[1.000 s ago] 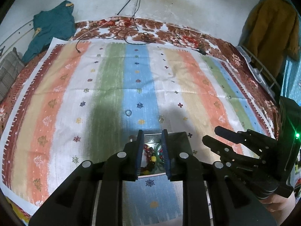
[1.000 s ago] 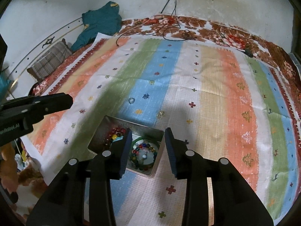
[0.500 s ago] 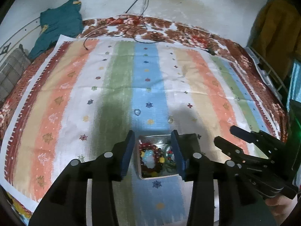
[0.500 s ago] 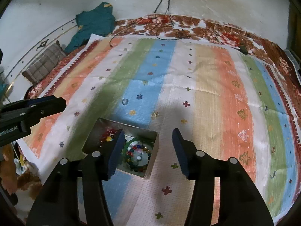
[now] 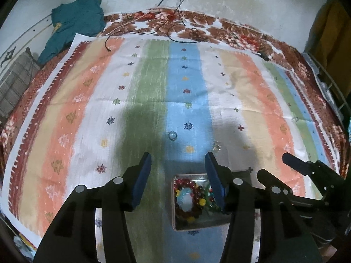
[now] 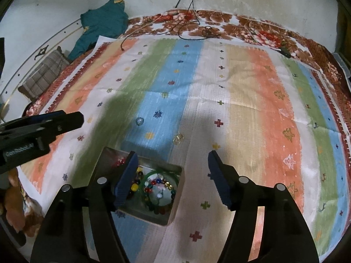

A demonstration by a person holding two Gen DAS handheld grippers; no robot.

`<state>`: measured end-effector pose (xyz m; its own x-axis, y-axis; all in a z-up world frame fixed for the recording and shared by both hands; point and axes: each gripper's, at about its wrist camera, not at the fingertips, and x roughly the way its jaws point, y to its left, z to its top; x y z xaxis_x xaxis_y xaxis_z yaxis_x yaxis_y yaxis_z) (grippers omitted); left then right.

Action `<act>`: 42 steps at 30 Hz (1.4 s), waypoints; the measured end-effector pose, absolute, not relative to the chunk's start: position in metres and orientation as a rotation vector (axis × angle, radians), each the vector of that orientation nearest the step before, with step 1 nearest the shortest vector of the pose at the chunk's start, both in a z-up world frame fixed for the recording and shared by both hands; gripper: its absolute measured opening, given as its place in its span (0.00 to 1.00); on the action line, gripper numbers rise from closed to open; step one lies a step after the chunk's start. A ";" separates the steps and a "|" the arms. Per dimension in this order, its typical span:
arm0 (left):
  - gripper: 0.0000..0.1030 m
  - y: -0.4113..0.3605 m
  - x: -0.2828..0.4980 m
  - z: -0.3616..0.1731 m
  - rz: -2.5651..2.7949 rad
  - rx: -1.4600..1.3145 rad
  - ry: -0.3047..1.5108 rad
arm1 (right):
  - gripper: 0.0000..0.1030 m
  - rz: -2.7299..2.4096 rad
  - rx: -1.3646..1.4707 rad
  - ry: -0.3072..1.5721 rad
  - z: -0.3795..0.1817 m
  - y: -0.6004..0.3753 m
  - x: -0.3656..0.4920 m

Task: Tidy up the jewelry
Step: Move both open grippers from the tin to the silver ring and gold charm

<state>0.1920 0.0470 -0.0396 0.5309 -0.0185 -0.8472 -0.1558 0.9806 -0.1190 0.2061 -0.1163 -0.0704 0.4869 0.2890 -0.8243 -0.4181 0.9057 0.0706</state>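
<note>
A small metal tray (image 5: 178, 221) lies on the striped cloth (image 5: 92, 114), holding a red bead bracelet (image 5: 189, 199) and a green bangle around coloured beads (image 6: 159, 189). In the right wrist view the tray (image 6: 178, 188) sits below and between the fingers. Two loose clear pieces, a round one (image 5: 172, 135) and a crystal one (image 5: 216, 146), rest on the cloth just beyond it; the right wrist view shows them too (image 6: 139, 121) (image 6: 178, 139). My left gripper (image 5: 178, 155) hangs over the tray's left part, its jaws opening with nothing gripped. My right gripper (image 6: 172, 153) is also opening and empty.
A teal garment (image 5: 74, 22) and a checked cushion (image 5: 15, 83) lie at the far left. Black cables (image 5: 179, 28) trail across the floral bedspread at the back. A brown garment (image 5: 329, 26) hangs at the right. An orange soft toy (image 6: 13, 197) sits off the cloth's left edge.
Both grippers' jaws have spread wider. Both have come lower and further over the cloth. In the left view the tray has slid from between the fingers to the lower right.
</note>
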 end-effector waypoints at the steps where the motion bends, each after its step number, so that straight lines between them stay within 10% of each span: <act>1: 0.49 0.048 0.196 -0.043 0.085 -0.180 1.019 | 0.65 0.431 -0.152 0.975 -0.072 -0.115 0.207; 42: 0.52 0.068 0.293 -0.128 0.038 -0.246 1.224 | 0.65 0.454 -0.163 1.213 -0.144 -0.090 0.287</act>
